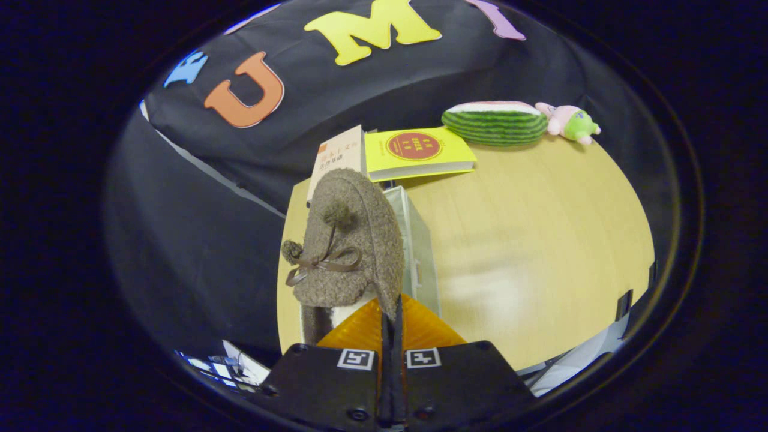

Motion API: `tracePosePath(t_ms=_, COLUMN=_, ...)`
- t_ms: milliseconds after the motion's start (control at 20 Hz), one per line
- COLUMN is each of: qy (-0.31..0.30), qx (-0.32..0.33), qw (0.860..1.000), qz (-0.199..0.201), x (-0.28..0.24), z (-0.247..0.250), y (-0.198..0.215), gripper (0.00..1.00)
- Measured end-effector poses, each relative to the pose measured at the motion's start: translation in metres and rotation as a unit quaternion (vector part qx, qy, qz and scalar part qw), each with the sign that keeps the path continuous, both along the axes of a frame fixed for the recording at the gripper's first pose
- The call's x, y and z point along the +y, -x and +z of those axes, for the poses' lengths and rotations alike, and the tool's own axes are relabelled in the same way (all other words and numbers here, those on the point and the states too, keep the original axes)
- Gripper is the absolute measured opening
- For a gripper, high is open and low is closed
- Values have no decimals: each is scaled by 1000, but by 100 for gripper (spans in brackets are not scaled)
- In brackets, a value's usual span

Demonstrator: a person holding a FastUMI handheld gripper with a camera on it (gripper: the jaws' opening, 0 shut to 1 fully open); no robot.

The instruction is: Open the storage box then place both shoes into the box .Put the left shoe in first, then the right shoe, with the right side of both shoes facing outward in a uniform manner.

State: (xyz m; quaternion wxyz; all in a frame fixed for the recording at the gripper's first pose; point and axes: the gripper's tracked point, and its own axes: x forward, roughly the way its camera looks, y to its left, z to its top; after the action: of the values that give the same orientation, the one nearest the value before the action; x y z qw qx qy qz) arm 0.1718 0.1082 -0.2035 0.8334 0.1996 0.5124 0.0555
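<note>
Pale wooden surface (pixel 540 240) under dark booth cloth, seen along the jaws. Lower centre of the frame: the gripper (pixel 391 318), its jaws clenched on the rear edge of a grey-brown felt shoe (pixel 351 240), the two fingers nearly meeting with only the shoe's thin rim between them. The shoe rises from the jaws toward frame centre, toe uppermost, its bow and two pompoms facing the camera; a light lining shows at its lower left. Immediately right of the shoe: the pale translucent storage box (pixel 417 246), its near wall standing just beside the shoe; whether its lid is open cannot be told. Upper centre: a white book (pixel 339 159) partly behind the toe, and a yellow book (pixel 417 153) lying flat beside it. Upper right: a watermelon-slice plush (pixel 495 123) and a small pink-and-green plush toy (pixel 570 123), both near the far edge of the surface. Right half of the frame: broad bare surface up to its curved right edge. Left of the shoe: the surface edge, then dark cloth.
</note>
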Motion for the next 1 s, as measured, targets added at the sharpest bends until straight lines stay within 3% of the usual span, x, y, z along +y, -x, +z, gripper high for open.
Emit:
tracePosePath(t_ms=450, qy=28, qx=2, qw=999, qz=-37, x=-3, z=-31, y=-11, gripper=6)
tracePosePath(t_ms=550, qy=6, qx=-11, qw=999, qz=-30, x=5, z=-29, y=-14, gripper=11)
tracePosePath(t_ms=750, qy=64, qx=-56, qw=996, qz=-37, x=-19, z=-12, y=-15, gripper=100)
tracePosePath(t_ms=1000, qy=133, qx=-149, qw=979, qz=-30, x=-35, z=39, y=-17, gripper=100)
